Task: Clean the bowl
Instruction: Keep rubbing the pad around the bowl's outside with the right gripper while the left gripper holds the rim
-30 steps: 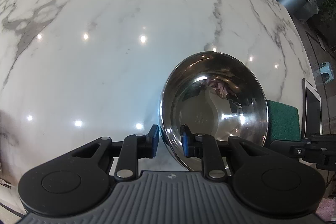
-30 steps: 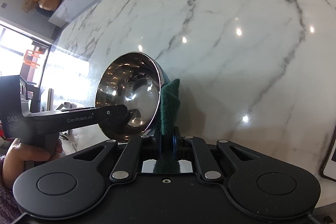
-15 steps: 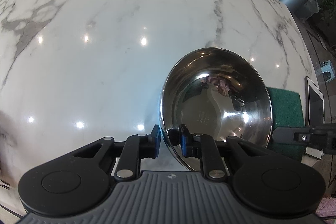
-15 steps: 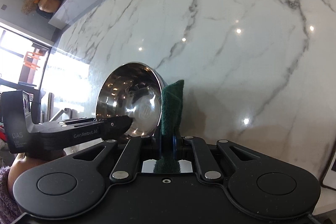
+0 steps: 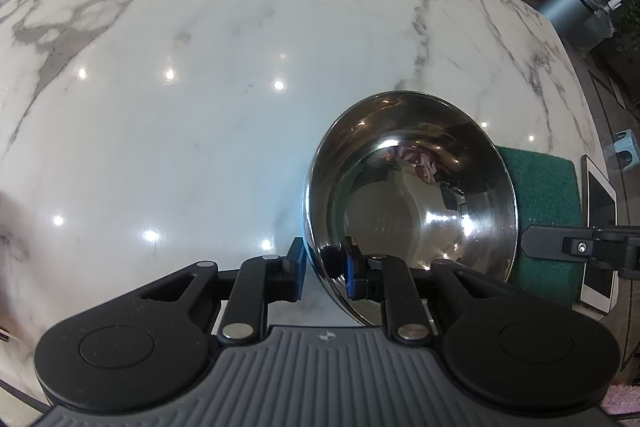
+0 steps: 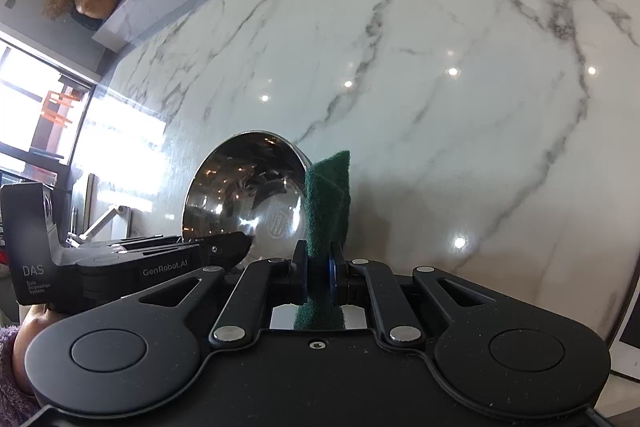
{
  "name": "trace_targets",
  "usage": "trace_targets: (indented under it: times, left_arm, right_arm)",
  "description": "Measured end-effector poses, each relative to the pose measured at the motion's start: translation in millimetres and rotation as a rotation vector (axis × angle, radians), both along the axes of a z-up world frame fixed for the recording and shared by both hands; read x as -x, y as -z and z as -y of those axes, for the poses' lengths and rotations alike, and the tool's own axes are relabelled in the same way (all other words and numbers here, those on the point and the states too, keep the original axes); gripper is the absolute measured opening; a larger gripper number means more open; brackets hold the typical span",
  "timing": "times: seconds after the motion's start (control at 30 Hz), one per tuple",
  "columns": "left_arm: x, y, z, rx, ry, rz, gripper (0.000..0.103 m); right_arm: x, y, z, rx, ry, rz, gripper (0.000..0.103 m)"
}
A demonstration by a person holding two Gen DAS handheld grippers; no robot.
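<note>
Nearest in the left wrist view, the left gripper [image 5: 323, 269] pointed steeply down w/ its blue pads nipped on the near rim of the steel bowl [image 5: 412, 195]: one pad outside the wall, the other inside. The bowl sat tilted, its polished inside turned toward that camera, lower edge close to the marble table [image 5: 180, 115]; whether it touched the top couldn't be told. Just beyond the bowl's right side was the green scouring pad [image 5: 544, 195], upright and against or just beside the outer wall. A black finger of the right gripper [image 5: 560, 247] came in from the right edge across that pad. Farther right, a white tablet [image 5: 598, 231] lay at the table's edge. Far bkgd: a grey bin and potted plants, off the table.

In the right wrist view, the right gripper [image 6: 319, 277] was clamped tight on the scouring pad [image 6: 328, 199], which stood up between the pads and rose past them. Its left edge met the bowl [image 6: 244, 195] at the rim. The left gripper's body [image 6: 132, 263], marked GenRobot.AI, reached in from the left to the bowl's lower rim, w/ part of a hand [image 6: 28, 331] and a fuzzy purple sleeve [image 6: 10, 379] below it. Beyond lay bare veined marble [image 6: 440, 67], then a ledge w/ ornaments and a bright window at far left.
</note>
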State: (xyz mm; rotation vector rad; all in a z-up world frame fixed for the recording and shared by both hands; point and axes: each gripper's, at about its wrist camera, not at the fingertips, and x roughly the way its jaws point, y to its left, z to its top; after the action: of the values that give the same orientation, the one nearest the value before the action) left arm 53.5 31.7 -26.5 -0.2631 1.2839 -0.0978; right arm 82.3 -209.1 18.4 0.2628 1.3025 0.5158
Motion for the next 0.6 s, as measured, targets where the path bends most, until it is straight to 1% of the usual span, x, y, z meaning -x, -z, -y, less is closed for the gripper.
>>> trace_targets:
  times: [0.3,0.6]
  left_arm:
    - [0.3,1.7,0.3,-0.008,0.004,0.005,0.017]
    - [-2.3,0.5,3.9,-0.013,0.001,0.010,0.017]
  right_arm:
    - [19.7,1.2,-4.3,-0.004,-0.044,-0.024,0.008]
    - [21.1,0.8,-6.3,-0.007,-0.043,-0.018,0.008]
